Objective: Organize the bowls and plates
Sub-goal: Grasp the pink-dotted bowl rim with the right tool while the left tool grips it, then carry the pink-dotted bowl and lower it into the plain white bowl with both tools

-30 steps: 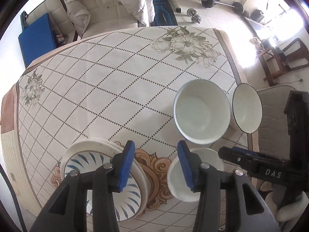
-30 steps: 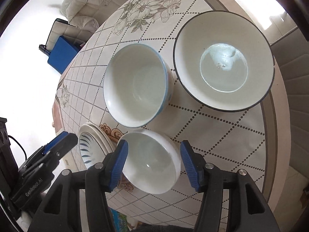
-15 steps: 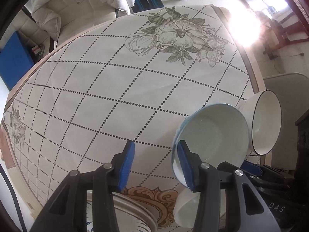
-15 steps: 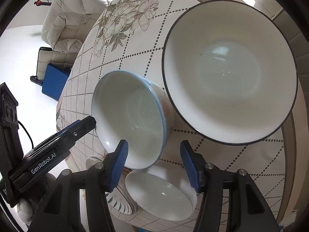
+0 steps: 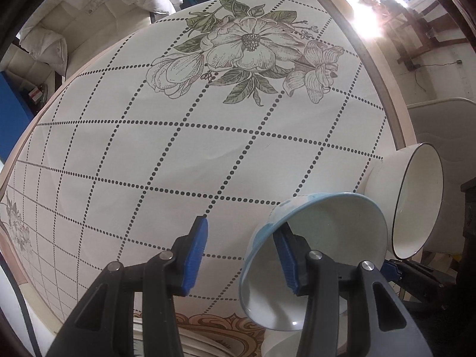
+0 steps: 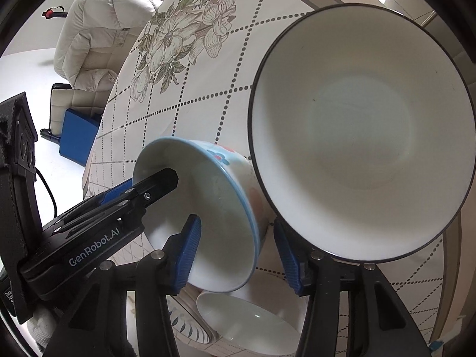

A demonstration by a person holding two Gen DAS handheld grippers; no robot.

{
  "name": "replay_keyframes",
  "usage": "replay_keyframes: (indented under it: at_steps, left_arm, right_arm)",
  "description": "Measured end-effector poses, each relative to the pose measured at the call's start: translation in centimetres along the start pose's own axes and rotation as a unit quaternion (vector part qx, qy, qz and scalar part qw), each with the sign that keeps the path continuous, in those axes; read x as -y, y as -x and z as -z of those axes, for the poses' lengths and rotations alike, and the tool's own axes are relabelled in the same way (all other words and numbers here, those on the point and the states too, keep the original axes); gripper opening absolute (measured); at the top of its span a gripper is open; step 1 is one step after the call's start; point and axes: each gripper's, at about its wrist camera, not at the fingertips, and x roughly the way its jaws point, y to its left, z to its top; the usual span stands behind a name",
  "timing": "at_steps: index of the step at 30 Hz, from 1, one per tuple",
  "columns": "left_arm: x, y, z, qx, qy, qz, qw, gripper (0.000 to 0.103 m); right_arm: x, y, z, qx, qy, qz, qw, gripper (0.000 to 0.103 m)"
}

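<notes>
While the left hand-held gripper point(image 5: 241, 255) stands apart, its right finger sits inside the blue-rimmed bowl point(image 5: 315, 255), whose rim lies between the pads, unclamped, on the surface point(image 5: 178, 154). From the right wrist, the right hand-held gripper point(image 6: 238, 255), also spread, straddles the same rim from the opposite side, the black-rimmed bowl point(image 6: 363, 131) just beside it.

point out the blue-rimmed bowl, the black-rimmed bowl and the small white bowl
blue-rimmed bowl point(image 6: 226, 226), right wrist view, on its inner wall
black-rimmed bowl point(image 6: 363, 131), right wrist view, on its inside bottom
small white bowl point(image 6: 253, 318), right wrist view, on its inside
</notes>
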Motion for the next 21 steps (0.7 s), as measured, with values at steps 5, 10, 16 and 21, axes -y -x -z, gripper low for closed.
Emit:
replay_keyframes:
  at_steps: [5, 10, 16, 21]
  left_arm:
    - [-0.1, -0.8, -0.7, -0.003, -0.006, 0.002, 1.0, 0.043]
    - [0.3, -1.3, -0.6, -0.005, -0.008, 0.007, 0.9999, 0.033]
    - [0.4, -1.9, 0.2, -0.006, 0.001, 0.022, 0.9997, 0.015]
    - [0.1, -1.4, 0.9, -0.002, 0.015, 0.03, 0.9994, 0.011]
  right_arm:
    - [0.3, -0.4, -0.2, -0.003, -0.006, 0.006, 1.0, 0.04]
    - [0.7, -0.5, -0.1, -0.001, -0.01, 0.02, 1.0, 0.029]
    - [1.1, -0.6, 0.0, 0.001, -0.01, 0.034, 0.999, 0.014]
    - [0.6, -0.4, 0.2, 0.006, 0.004, 0.051, 0.999, 0.011]
